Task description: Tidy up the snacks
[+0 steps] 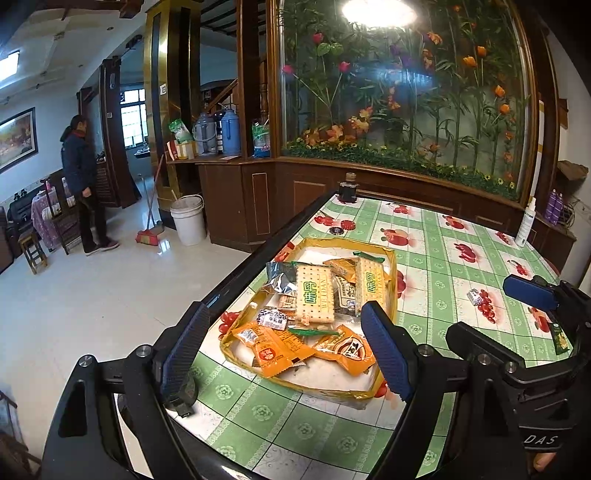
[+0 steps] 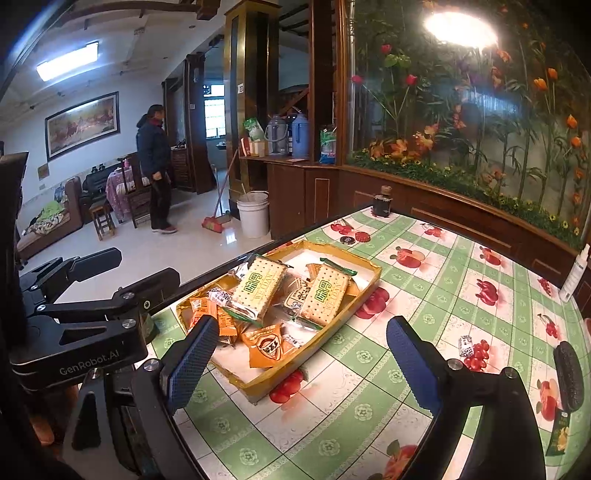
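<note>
my left gripper [image 1: 284,350] spread wide, empty | right gripper [image 2: 303,360] same, nothing pinched | snacks piled in yellow tray [image 2: 328,334] | one small candy [image 2: 465,345] loose on table [image 2: 369,417]

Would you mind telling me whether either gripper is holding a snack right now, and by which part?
Nothing is held: the left gripper and right gripper both stand open and empty near the snack tray.

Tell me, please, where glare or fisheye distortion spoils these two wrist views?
Left wrist view: a lamp reflection burns out the top of the glass flower panel, and the table edge bows. Right wrist view: the same glare sits upper right, corners go black, yet the snack tray stays sharp.
</note>
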Action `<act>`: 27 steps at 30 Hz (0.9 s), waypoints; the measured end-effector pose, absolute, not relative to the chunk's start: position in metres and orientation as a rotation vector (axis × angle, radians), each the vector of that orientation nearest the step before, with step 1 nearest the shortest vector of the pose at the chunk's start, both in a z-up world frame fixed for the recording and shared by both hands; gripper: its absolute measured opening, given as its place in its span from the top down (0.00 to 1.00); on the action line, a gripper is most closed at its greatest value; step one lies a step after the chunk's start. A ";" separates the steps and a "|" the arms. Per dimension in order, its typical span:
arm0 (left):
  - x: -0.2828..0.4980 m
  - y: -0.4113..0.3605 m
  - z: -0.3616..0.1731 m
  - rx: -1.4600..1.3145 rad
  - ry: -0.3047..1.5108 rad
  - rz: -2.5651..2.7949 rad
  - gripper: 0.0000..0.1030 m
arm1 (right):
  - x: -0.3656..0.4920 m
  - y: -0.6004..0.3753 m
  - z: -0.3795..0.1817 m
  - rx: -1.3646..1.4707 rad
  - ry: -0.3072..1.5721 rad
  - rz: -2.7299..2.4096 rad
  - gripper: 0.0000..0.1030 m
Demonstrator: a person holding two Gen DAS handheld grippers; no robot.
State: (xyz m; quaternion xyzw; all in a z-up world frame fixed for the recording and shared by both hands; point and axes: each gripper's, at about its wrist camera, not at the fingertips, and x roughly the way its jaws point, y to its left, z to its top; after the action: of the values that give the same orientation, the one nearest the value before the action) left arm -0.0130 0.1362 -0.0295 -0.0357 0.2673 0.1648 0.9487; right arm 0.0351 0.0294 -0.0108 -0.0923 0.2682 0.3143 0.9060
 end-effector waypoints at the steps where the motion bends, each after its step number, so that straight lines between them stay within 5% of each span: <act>1: -0.013 0.137 -0.030 -0.071 0.548 0.341 0.18 | 0.036 0.030 -0.012 -0.190 0.557 0.654 0.09; 27: -0.020 0.141 -0.026 -0.060 0.526 0.334 0.10 | 0.043 0.033 -0.030 -0.167 0.612 0.684 0.09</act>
State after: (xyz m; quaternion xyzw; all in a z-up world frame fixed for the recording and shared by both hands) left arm -0.0197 0.1407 -0.0263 -0.0294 0.2586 0.1644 0.9514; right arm 0.0426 0.0329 -0.0305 -0.0805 0.2949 0.3296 0.8933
